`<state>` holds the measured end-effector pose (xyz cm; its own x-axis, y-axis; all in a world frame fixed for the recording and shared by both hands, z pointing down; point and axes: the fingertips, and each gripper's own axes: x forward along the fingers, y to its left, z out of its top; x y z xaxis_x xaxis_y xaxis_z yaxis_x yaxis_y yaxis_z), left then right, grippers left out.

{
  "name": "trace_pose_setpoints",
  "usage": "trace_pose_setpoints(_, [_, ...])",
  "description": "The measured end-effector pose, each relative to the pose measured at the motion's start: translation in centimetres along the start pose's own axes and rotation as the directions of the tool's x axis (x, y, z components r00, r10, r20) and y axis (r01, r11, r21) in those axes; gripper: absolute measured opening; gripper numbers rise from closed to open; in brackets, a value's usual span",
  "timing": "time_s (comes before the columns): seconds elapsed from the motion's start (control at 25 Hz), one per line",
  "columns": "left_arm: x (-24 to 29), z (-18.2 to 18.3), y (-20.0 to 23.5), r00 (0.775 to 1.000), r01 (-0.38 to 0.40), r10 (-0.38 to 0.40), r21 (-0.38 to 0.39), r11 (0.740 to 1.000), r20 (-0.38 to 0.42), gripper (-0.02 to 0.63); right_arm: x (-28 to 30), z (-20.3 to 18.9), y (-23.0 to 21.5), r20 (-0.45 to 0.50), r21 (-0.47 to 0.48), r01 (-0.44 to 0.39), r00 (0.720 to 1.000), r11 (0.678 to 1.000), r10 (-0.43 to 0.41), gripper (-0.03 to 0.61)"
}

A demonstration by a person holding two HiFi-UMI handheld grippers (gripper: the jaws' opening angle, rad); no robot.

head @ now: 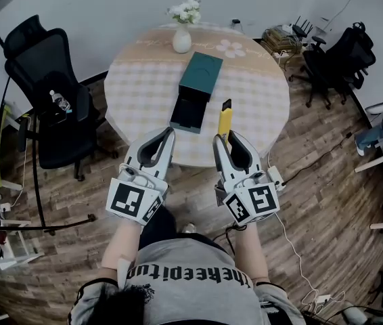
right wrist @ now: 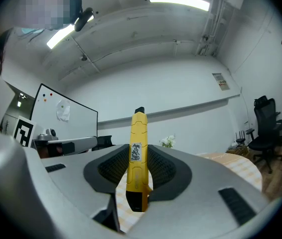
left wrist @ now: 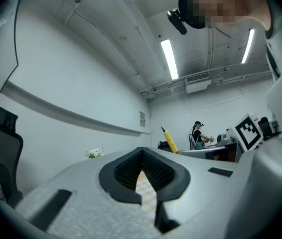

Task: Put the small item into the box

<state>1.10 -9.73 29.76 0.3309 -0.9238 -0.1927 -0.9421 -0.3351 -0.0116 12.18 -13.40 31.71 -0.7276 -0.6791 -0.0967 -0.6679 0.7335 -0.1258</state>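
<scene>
Yellow utility knife [head: 225,119]: clamped between the jaws of the right gripper [head: 225,139], black tip pointing away from the person, body standing clear beyond the jaw tips. Seen in the right gripper view as upright between the ribbed black pads [right wrist: 163,171], white label facing the camera, lower end seated where the jaws close on it [right wrist: 137,158]. Held over the near part of the round bench [head: 259,107], just to the right of the box's near end and apart from it. Dark teal box [head: 201,75]: lying on the checked cloth near the bench centre, long axis running away from the person, with a darker section [head: 190,114] in line at its near end. Not touched by either gripper. Left gripper [head: 166,137]: jaws drawn together at the tips, nothing between them, only a narrow slit of checked cloth visible through the gap in the left gripper view [left wrist: 146,183]. Positioned at the near bench edge, just left of the box's near end. White vase [head: 181,39] with pale flowers at the far bench edge, well apart from the box. Black office chair [head: 49,93] on the wooden floor to the left of the bench.
</scene>
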Motion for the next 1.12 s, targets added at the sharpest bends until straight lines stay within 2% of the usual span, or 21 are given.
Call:
trace_pose_setpoints(0.52, [4.5,-1.1,5.7,0.996,0.087,-0.087,-0.031,0.996,-0.007,0.017,6.1,-0.7,-1.5,-0.002,0.013,0.097,0.995,0.995,-0.097,0.118])
trace_pose_setpoints(1.12, [9.0,-3.0,12.0,0.981,0.192,-0.194,-0.062,0.979,-0.022,0.017,12.8,-2.4,-2.9,-0.011,0.019,0.206,0.979,0.978,-0.206,0.118])
